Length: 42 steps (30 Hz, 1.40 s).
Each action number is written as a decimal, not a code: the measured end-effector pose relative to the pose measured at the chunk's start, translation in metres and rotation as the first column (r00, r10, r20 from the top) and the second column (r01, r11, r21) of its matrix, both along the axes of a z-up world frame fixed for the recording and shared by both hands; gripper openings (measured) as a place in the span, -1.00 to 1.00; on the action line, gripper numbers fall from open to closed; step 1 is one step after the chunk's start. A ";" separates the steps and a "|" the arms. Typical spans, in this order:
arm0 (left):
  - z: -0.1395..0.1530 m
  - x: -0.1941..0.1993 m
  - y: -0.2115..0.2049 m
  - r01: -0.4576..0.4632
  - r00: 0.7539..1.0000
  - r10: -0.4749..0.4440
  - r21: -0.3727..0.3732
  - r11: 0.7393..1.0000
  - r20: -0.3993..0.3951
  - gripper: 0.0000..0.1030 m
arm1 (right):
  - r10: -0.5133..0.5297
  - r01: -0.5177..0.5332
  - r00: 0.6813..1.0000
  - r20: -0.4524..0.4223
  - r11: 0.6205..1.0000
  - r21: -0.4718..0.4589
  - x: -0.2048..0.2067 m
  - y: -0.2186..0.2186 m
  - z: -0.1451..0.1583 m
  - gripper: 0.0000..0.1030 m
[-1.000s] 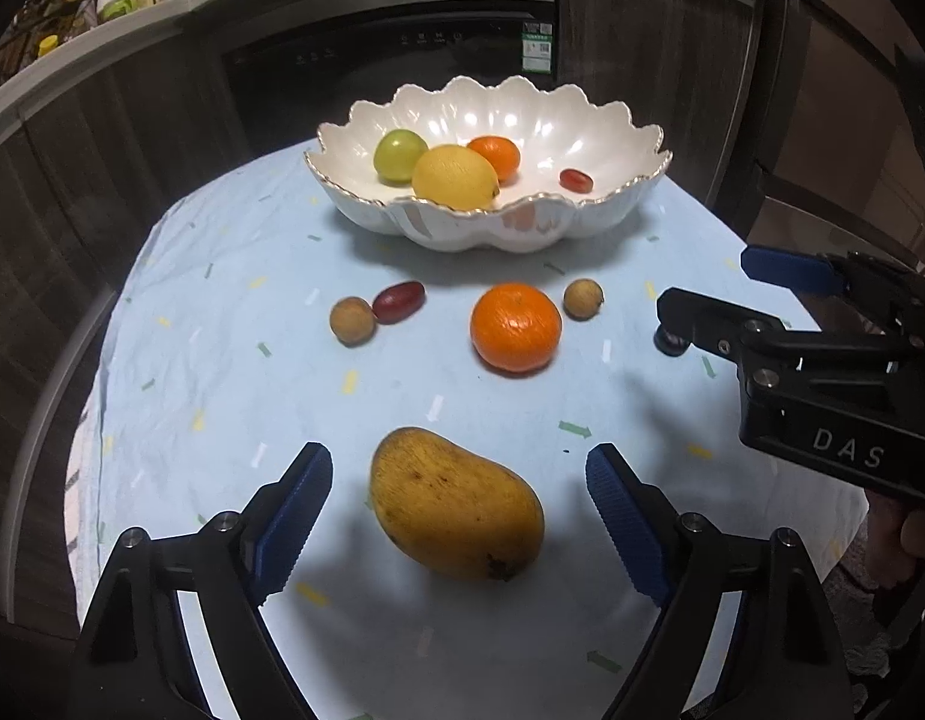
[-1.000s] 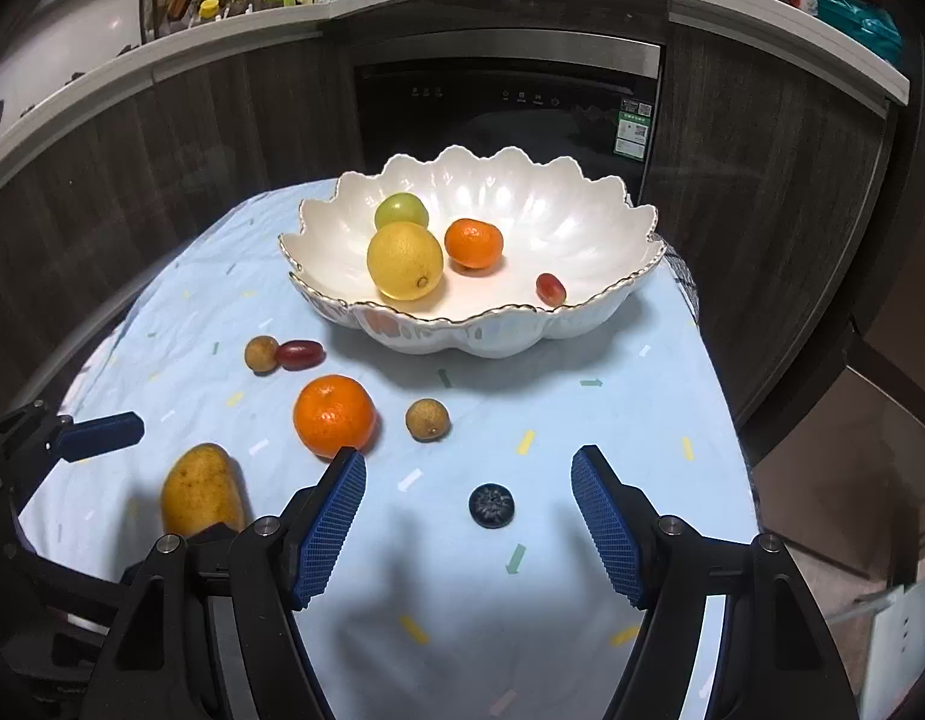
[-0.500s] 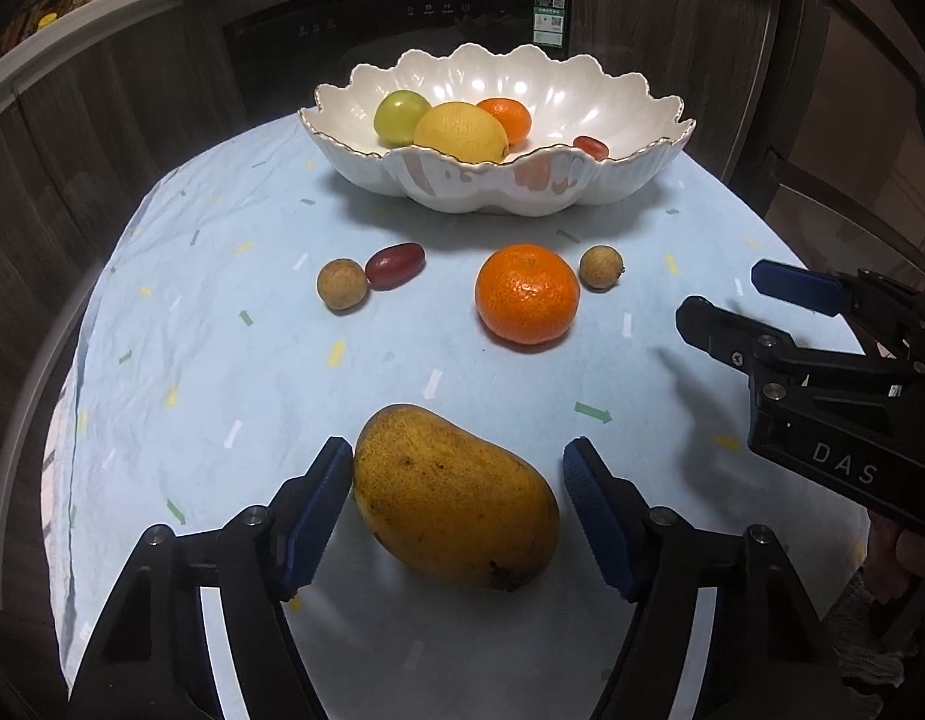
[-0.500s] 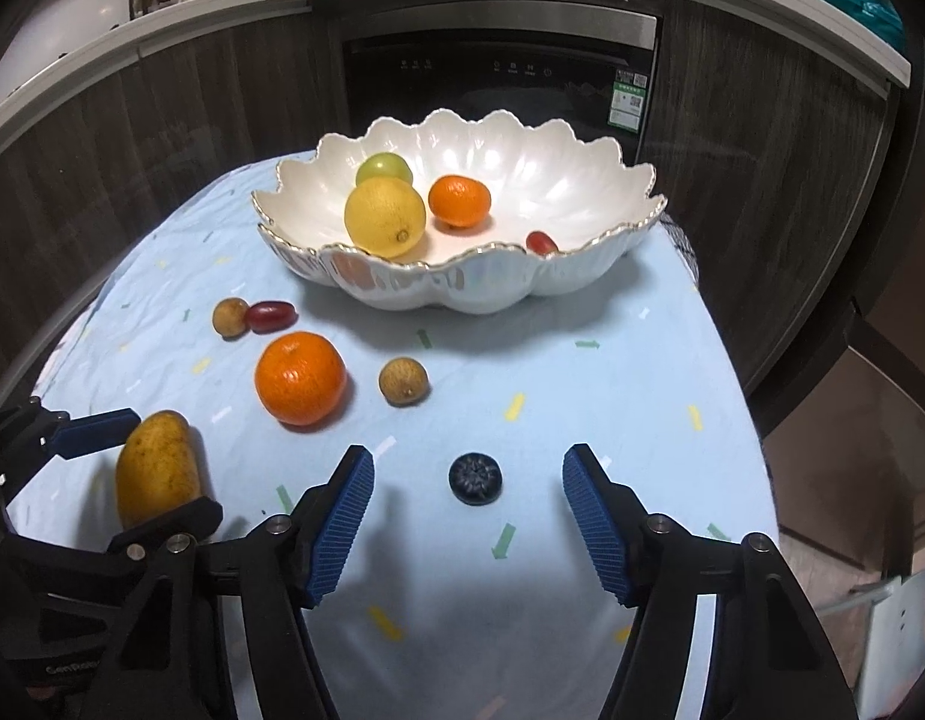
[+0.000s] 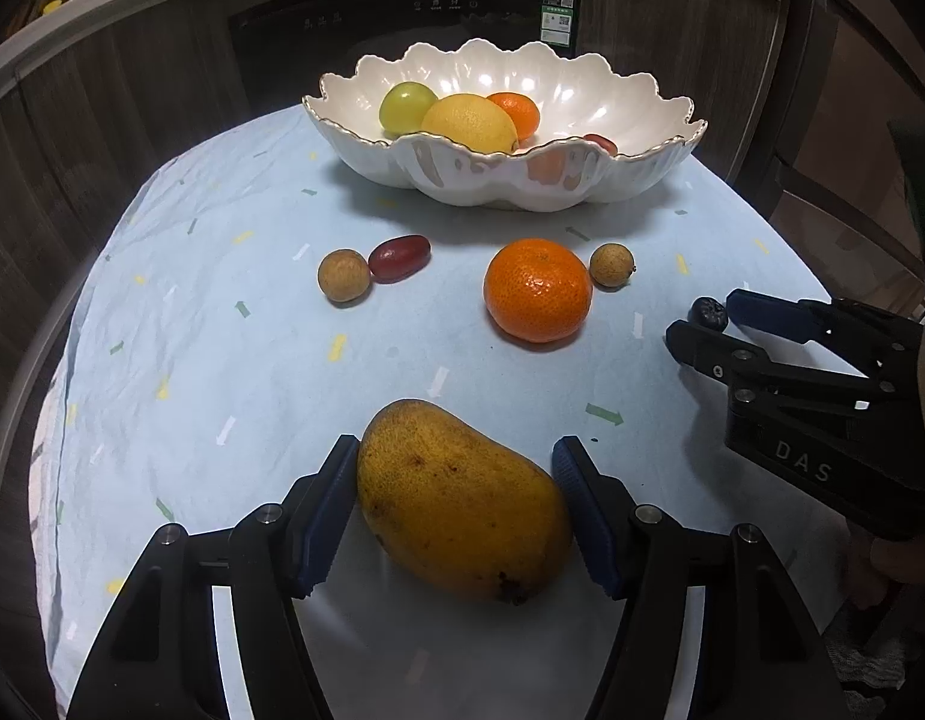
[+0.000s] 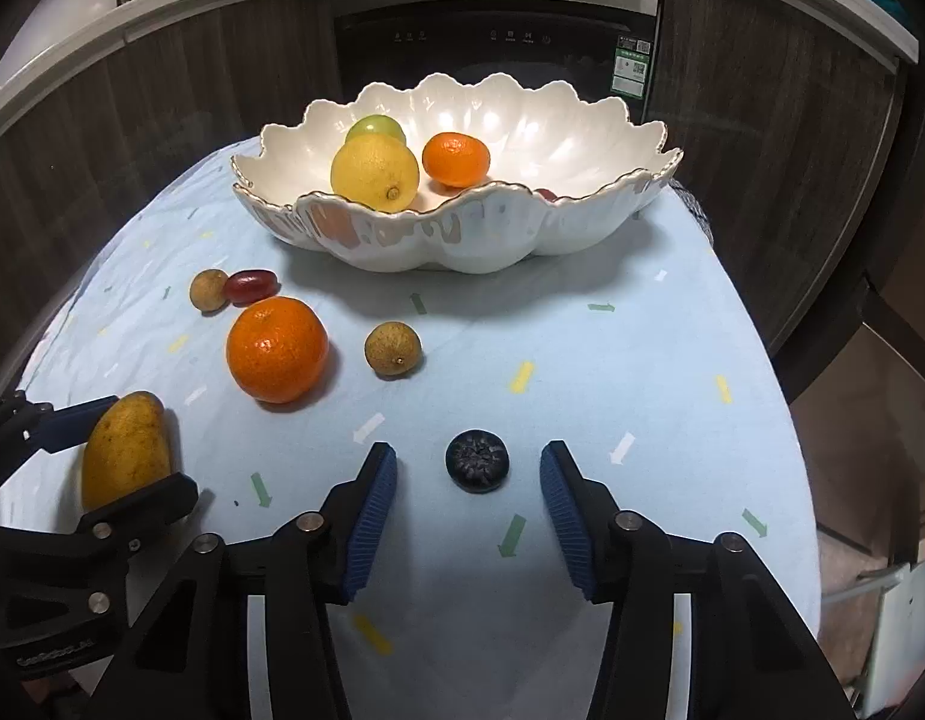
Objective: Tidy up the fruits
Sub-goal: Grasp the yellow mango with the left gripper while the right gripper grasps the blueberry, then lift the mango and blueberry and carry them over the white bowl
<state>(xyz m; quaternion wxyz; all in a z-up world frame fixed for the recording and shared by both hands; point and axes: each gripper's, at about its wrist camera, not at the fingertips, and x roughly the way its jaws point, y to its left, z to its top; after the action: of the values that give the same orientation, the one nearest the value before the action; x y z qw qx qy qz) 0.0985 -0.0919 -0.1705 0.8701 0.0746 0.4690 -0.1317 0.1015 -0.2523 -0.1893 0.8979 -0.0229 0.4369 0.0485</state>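
My left gripper [image 5: 456, 510] straddles the mango [image 5: 462, 501], which lies on the pale blue tablecloth [image 5: 192, 360] close to the table's near edge. Its jaws have just been closing: the left pad looks to be touching the mango's skin, while the right pad stands just beside the fruit, though from this angle I cannot be sure whether a sliver of gap remains there. I would not call it a firm grip.

My right gripper [image 6: 468, 504] sits over the blueberry [image 6: 477, 459], toward the table's right edge and also near its front. Its jaws too have just been closing, and the berry rests between the blue pads with clear cloth showing on both sides, so neither pad presses on it.

Toward the middle of the table an orange [image 5: 537, 290] rests with a longan [image 5: 611, 264] just beside it on the right. Further left, a second longan [image 5: 343, 275] touches a red grape [image 5: 400, 258].

At the far edge stands the scalloped white bowl [image 5: 642, 174]. Inside it lie a lemon [image 5: 469, 123], a green fruit [image 5: 407, 107] behind the lemon on its left, a small orange [image 6: 456, 159] to the lemon's right, and a red grape half hidden by the front rim.
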 end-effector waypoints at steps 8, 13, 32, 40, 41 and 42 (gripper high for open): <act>-0.001 0.000 0.002 -0.001 1.000 0.001 -0.020 1.000 -0.001 0.23 | 0.012 -0.012 1.000 0.017 1.000 -0.009 0.000 0.005 -0.001 -0.33; 0.001 0.000 0.003 -0.002 1.000 0.001 -0.026 1.000 -0.002 0.21 | 0.016 -0.016 1.000 0.018 1.000 -0.004 0.002 0.005 0.000 -0.56; 0.015 -0.004 0.002 0.000 1.000 0.001 -0.024 1.000 0.029 0.19 | -0.004 0.003 0.999 0.054 1.000 0.011 -0.006 0.002 0.016 -0.58; 0.029 -0.005 0.001 0.002 0.998 0.000 -0.026 1.000 0.060 0.18 | -0.016 0.015 0.997 0.077 1.000 0.021 -0.011 0.000 0.031 -0.58; 0.031 -0.004 0.001 0.002 0.998 0.000 -0.027 1.000 0.063 0.18 | -0.017 0.016 0.997 0.081 1.000 0.021 -0.012 0.000 0.034 -0.58; 0.033 -0.004 0.001 0.002 0.998 0.000 -0.028 1.000 0.066 0.18 | -0.019 0.017 0.996 0.084 1.000 0.020 -0.013 0.000 0.036 -0.58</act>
<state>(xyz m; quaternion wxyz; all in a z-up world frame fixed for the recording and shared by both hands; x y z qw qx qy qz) 0.0944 -0.0913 -0.1375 0.8859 0.0668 0.4383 -0.1363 0.0882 -0.2525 -0.1535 0.9161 -0.0121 0.3984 0.0437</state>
